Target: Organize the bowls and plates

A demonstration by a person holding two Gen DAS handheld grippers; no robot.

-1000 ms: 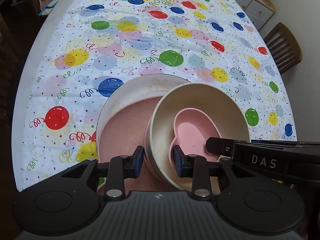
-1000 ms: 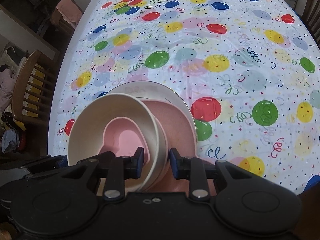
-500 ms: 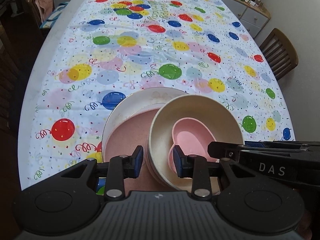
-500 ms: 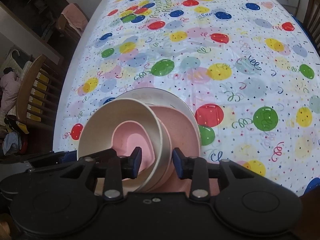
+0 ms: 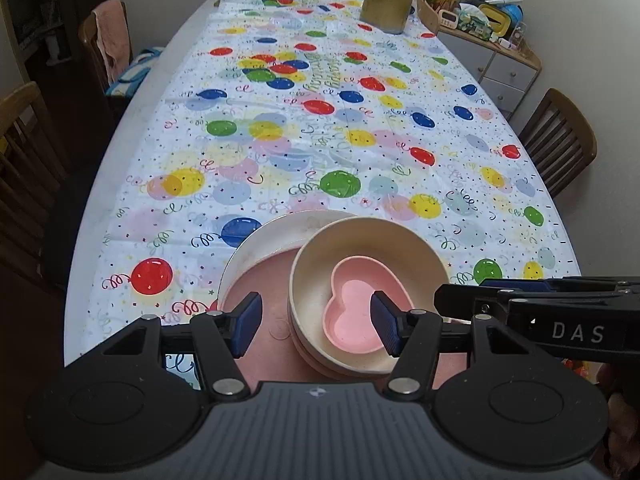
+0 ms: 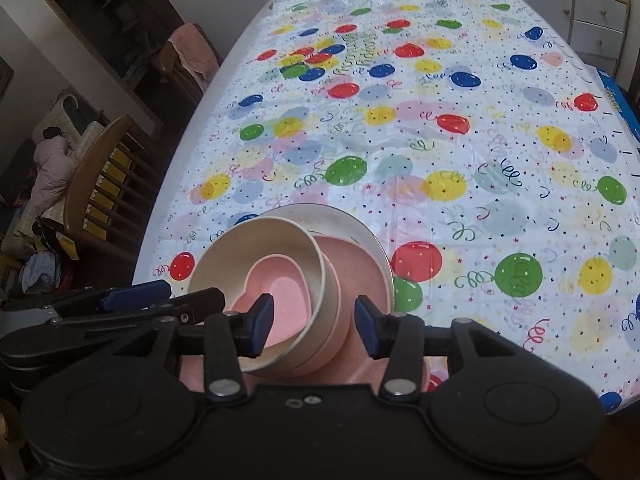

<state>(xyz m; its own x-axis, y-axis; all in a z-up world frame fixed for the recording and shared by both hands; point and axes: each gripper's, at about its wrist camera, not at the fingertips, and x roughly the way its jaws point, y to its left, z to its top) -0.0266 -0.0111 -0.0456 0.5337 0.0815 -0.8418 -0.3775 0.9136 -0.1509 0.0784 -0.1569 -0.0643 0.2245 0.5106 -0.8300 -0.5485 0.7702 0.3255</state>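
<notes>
Left wrist view: the left gripper [image 5: 316,326] has its jaws opening, pads clear of the cream round bowl [image 5: 316,280], whose near wall stands between them. Inside it sits a pink heart-shaped bowl [image 5: 356,312], all stacked on a pink plate [image 5: 264,276] over a white plate [image 5: 256,240] on the balloon-print tablecloth [image 5: 320,120].

Right wrist view: the right gripper [image 6: 314,330] is opening too, its pads off the cream bowl's wall.

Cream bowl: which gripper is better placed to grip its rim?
Right, probably: the right gripper, jaws opening, straddles the rim of the cream bowl with the narrower gap; the left gripper, also opening, stands wider.
</notes>
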